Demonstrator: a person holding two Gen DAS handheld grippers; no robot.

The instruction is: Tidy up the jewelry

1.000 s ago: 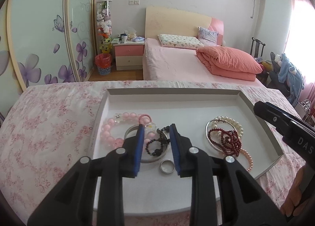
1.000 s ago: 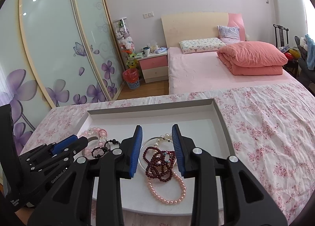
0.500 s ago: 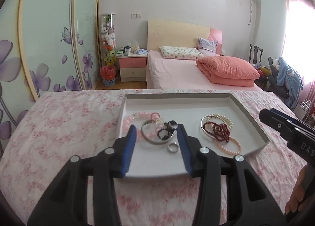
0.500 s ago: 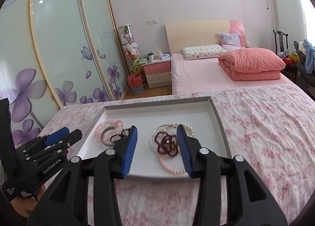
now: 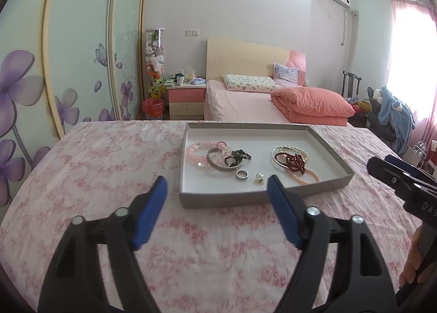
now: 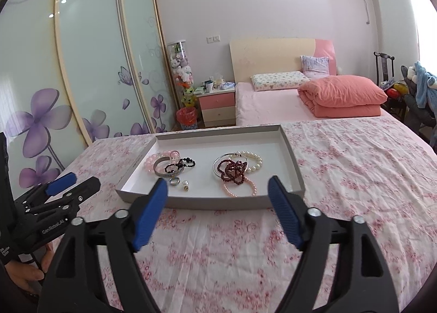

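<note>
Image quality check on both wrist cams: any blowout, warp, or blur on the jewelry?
Left wrist: window at right blown out to white; wardrobe doors bow from fisheye; tray and jewelry sharp. Right wrist: washed-out glare along the right edge, ceiling lights reflected in the wardrobe glass, black vignette corners, dark red beads crisp.

Grey tray (image 5: 224, 199), pink floral cloth (image 5: 95, 165) (blue gripper pads (image 5: 148, 220))

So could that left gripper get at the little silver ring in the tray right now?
Probably yes. The left gripper hangs short of the tray with nothing between its opening jaws. The silver ring lies flat near the tray's low front wall, apart from the bracelets, with only a pearl earring beside it.
</note>
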